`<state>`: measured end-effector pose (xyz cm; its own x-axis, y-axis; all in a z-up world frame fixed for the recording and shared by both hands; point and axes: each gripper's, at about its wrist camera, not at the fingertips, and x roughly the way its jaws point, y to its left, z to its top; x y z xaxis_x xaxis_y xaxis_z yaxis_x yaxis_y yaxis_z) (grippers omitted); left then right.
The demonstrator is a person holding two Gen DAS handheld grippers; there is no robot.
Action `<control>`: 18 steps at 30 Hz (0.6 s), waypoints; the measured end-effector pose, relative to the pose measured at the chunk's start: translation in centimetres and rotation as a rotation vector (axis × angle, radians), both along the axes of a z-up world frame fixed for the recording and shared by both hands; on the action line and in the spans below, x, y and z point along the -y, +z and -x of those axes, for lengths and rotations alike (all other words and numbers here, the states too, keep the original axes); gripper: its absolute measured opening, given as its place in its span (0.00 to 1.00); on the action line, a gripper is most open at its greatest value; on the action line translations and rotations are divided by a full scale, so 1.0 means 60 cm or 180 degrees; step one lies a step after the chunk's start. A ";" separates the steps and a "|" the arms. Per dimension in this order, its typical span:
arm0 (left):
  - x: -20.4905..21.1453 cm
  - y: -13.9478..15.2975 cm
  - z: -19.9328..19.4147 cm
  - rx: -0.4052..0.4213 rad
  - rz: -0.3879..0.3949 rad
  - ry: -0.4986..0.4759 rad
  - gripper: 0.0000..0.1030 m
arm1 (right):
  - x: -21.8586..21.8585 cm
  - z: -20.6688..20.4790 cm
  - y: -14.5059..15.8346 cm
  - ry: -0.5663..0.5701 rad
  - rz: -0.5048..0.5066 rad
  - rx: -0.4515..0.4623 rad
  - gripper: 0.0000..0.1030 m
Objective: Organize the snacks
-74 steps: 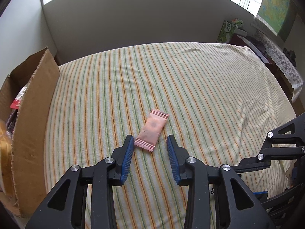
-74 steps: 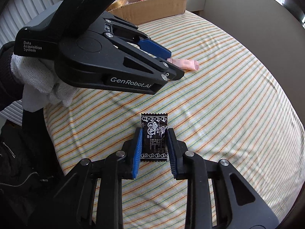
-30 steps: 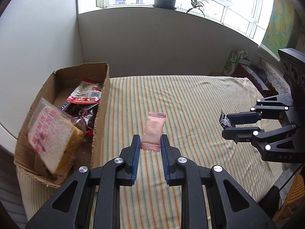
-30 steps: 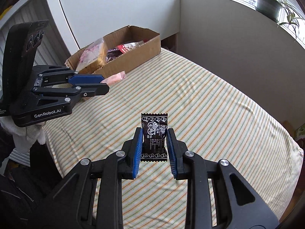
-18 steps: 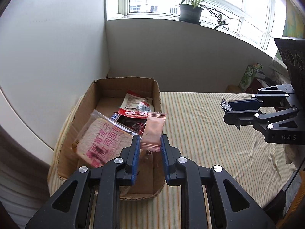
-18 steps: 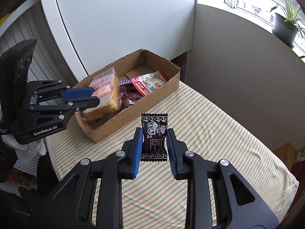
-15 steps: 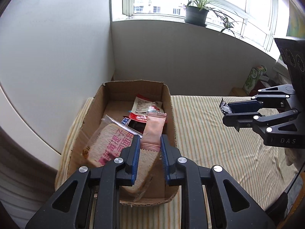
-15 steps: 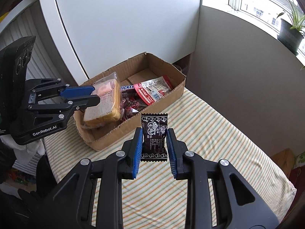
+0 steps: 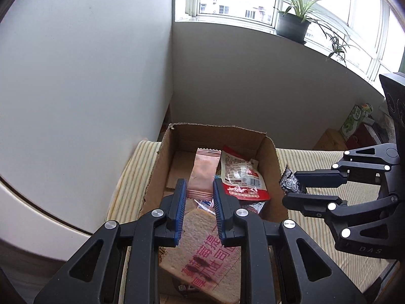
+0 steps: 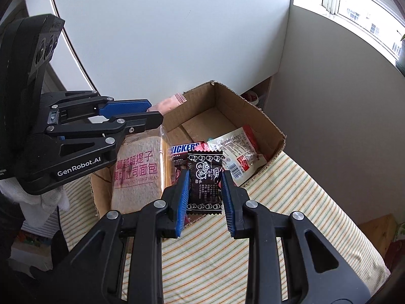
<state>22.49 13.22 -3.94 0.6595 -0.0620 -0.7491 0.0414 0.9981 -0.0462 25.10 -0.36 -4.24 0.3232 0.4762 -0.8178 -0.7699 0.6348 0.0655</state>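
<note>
Left gripper [image 9: 197, 190] squeezing a pink snack [image 9: 203, 169] over the box [image 9: 274, 174], right gripper [image 10: 205, 182] squeezing a black snack [image 10: 204, 177] beside it

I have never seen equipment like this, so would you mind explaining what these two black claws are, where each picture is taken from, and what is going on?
These are not robot arms: a person holds a black two-finger gripper with blue pads in each hand. Each picture comes from a wide-angle camera on one gripper, looking along its fingers, so each view also shows the other gripper from the side.

The left gripper is shut on a pink sealed snack packet. The right gripper is shut on a small black sweet wrapper with white print.

Both hang at an open brown cardboard box on a striped tablecloth. Inside lie a bagged sliced loaf, a red-and-white pouch and a Snickers bar.
</note>
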 end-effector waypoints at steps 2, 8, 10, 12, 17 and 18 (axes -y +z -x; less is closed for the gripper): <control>-0.004 -0.005 -0.008 -0.0028 0.0014 0.0013 0.19 | -0.005 -0.001 -0.002 0.0019 -0.0004 0.0003 0.26; -0.007 -0.016 -0.020 -0.0088 0.0011 0.0018 0.20 | -0.016 -0.005 -0.007 0.0051 -0.0002 0.0017 0.27; -0.006 -0.015 -0.021 -0.0087 -0.0004 0.0030 0.20 | -0.016 -0.004 -0.006 0.0054 -0.0010 0.0022 0.36; -0.011 -0.014 -0.026 -0.0084 -0.0013 0.0039 0.21 | -0.015 0.000 -0.004 0.0058 -0.0016 0.0071 0.50; -0.014 -0.007 -0.019 -0.0048 -0.0021 0.0058 0.21 | -0.008 0.008 0.003 0.0061 -0.0039 0.0065 0.51; -0.014 -0.004 -0.016 -0.0040 -0.0024 0.0065 0.21 | -0.007 0.011 0.004 0.0062 -0.0041 0.0068 0.51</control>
<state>23.45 14.07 -4.18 0.6512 -0.0431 -0.7577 0.0207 0.9990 -0.0390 24.43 0.04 -3.98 0.3309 0.4931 -0.8046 -0.7835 0.6188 0.0571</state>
